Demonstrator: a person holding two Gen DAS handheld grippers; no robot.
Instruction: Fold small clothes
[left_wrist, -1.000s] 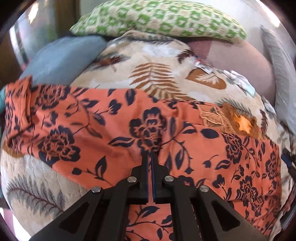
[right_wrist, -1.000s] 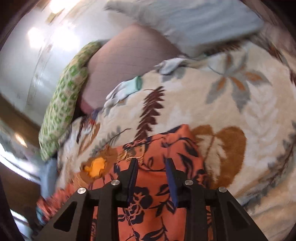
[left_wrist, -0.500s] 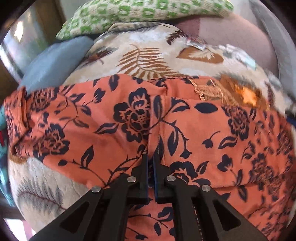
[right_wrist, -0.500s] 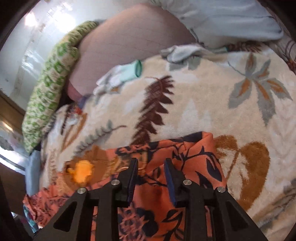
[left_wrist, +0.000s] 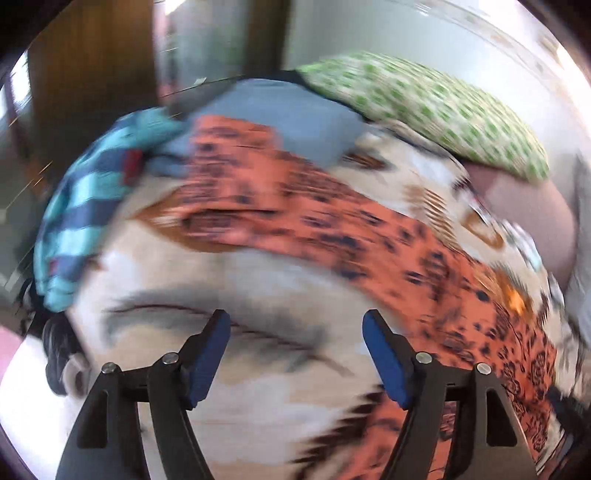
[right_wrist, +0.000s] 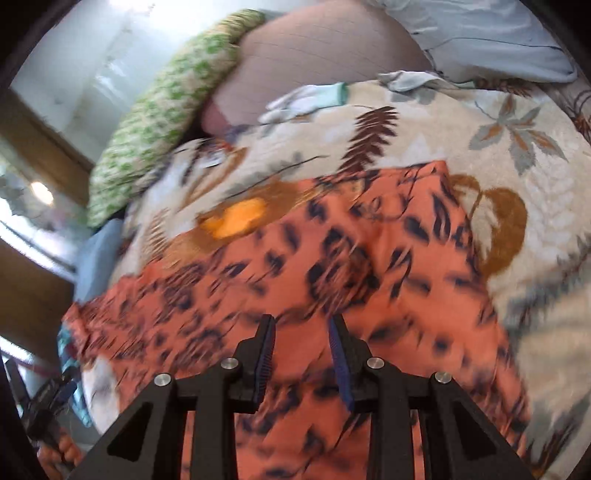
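Two grippers work over one orange flowered cloth (left_wrist: 332, 218) that lies on a leafy bedspread (left_wrist: 221, 288); the cloth is long and thin, and in the left view it runs like a band from about 10 o'clock down to about 4 o'clock. The left gripper (left_wrist: 295, 354) has just been opening its jaws; now they stand wide apart with nothing between them, only bedspread below; the cloth lies up from it at 12 o'clock and off to its 3 o'clock side. The right gripper (right_wrist: 301, 354) has its jaws part way apart; the orange cloth fills the space under and between them, but the picture is blurry and I cannot tell if the blue pads press on it. In the right view the cloth stretches from about 1 o'clock down to about 8 o'clock.

I think the right gripper is the closer one, since it sits right over the cloth; the left gripper is beside the long edge and would need to reach up toward 12 o'clock to catch it. A striped blue cloth (left_wrist: 77, 210) waits at 9 o'clock, and a green pillow (left_wrist: 436, 107) lies at 1 o'clock.
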